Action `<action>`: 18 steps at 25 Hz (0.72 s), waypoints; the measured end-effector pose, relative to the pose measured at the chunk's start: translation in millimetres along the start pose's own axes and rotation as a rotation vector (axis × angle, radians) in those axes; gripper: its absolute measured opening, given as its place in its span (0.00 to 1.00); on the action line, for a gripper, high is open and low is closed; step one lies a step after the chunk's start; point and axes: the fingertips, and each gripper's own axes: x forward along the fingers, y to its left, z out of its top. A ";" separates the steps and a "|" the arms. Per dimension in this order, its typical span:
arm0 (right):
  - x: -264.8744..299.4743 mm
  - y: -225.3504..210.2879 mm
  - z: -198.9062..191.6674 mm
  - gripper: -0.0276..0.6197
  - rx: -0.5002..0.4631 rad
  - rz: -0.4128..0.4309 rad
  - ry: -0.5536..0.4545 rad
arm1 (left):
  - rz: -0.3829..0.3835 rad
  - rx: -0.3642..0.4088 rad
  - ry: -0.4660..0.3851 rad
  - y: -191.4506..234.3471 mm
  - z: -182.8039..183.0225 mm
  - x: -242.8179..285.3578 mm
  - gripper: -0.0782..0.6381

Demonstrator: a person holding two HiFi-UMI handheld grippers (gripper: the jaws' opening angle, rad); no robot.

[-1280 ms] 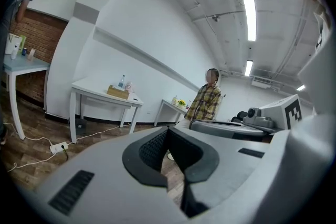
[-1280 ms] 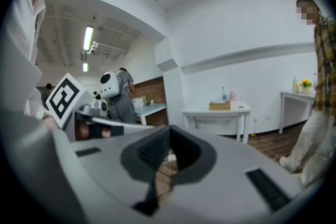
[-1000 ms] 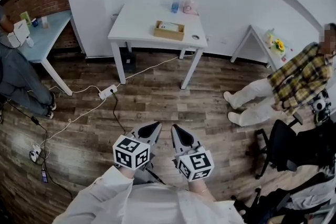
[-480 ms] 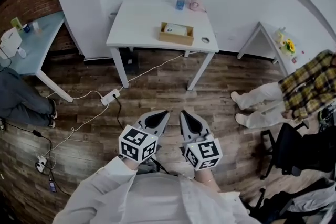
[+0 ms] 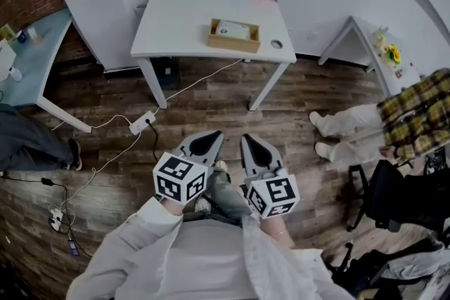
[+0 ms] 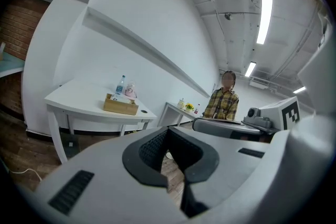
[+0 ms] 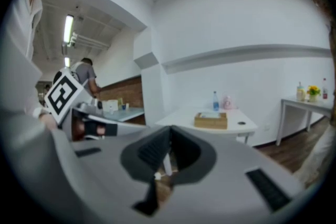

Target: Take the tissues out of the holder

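Tissues (image 5: 232, 29) sit in wooden holder (image 5: 234, 44) at 12 o'clock on white desk (image 5: 176, 21), near its front edge, well apart from both tools. Open wood floor (image 5: 211, 98) lies between. Power strip (image 5: 143, 123) w/ cables at 10, seated person (image 5: 394, 119) at 3. Only head view shows the cables; gripper views show holder side-on. Left hand-held gripper (image 5: 204, 144) & right hand-held gripper (image 5: 254, 150) both clenched, empty, side by side.
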 end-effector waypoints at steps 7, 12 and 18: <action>58.9 -38.2 19.1 0.06 -0.033 0.040 -0.008 | 0.022 -0.009 -0.023 39.5 28.1 52.6 0.13; 99.7 -82.0 43.8 0.06 -0.047 0.052 -0.027 | 0.056 -0.003 -0.035 65.0 57.2 95.4 0.13; 144.3 -120.2 66.2 0.06 -0.078 0.092 -0.031 | 0.046 -0.007 -0.085 87.2 94.7 147.7 0.13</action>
